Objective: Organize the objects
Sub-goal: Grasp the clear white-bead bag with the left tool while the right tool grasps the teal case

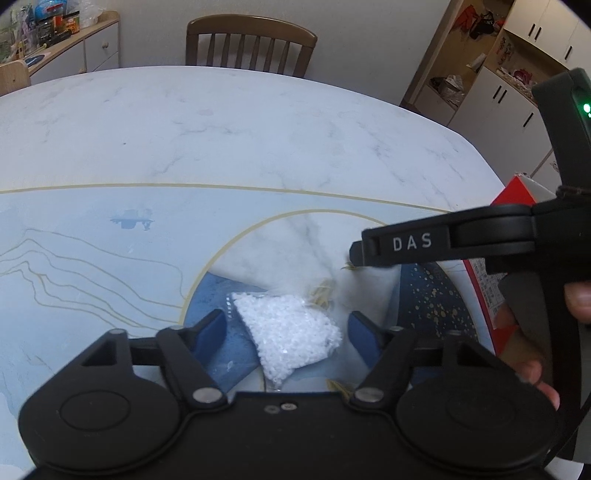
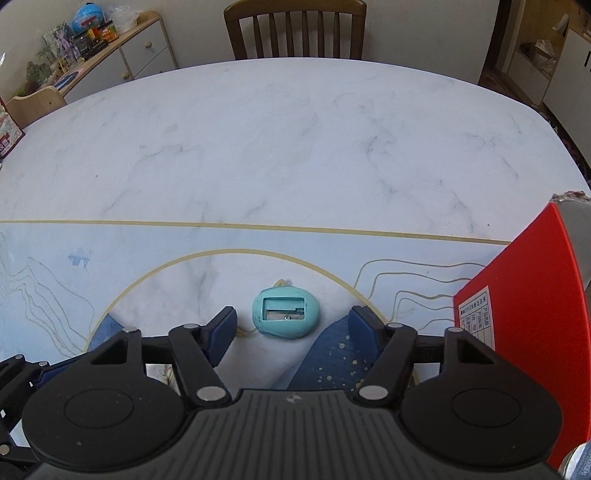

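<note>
The near end of the bag of white beads (image 1: 288, 336) is covered by the body of the left gripper (image 1: 286, 330), and the yellowish strands beside it are too blurred to be identified. The red box (image 2: 517, 314) is cut off by the right edge in both views; its label print is too small to be read. Only fingertips of a hand (image 1: 532, 354) are seen behind the right gripper (image 1: 356, 254), whose fingertips are viewed side-on, so their spacing cannot be judged there. The cord under the turquoise sharpener (image 2: 285, 313) is largely hidden. The chair (image 2: 295, 29) is cropped at the top.
</note>
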Demonstrator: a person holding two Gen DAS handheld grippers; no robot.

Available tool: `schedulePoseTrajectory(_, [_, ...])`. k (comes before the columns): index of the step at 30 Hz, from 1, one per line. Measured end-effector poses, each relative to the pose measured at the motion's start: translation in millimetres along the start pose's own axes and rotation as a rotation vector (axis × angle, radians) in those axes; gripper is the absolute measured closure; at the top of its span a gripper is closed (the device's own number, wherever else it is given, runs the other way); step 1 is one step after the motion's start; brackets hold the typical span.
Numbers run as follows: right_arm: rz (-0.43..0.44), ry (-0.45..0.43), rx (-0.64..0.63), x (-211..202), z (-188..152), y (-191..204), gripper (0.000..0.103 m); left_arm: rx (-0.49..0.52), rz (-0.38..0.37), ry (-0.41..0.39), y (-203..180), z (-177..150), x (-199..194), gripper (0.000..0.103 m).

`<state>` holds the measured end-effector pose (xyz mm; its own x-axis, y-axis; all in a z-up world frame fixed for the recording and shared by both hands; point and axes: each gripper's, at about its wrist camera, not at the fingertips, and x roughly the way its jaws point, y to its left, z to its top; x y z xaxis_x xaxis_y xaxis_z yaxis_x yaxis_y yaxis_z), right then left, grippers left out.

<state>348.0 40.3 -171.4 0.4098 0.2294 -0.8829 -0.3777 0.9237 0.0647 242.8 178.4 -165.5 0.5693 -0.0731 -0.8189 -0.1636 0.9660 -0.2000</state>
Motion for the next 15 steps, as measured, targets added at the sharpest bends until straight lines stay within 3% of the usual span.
schedulePoseTrajectory(3, [-0.006,-0.004,-0.011,-0.5,-0.2,2.0,0.048,-0.005,-0.013,0.001,0.7,0.6,-1.2,0.050])
schedulePoseTrajectory(7, [-0.021,-0.002,-0.025,-2.4,-1.4,4.1,0.063,0.004,-0.015,0.003,-0.5,0.1,-1.3,0.056])
schedulePoseTrajectory(15, [-0.035,-0.011,-0.029,-16.2,-7.1,5.6,0.066,-0.001,-0.028,0.008,-0.8,-0.5,-2.7,0.063])
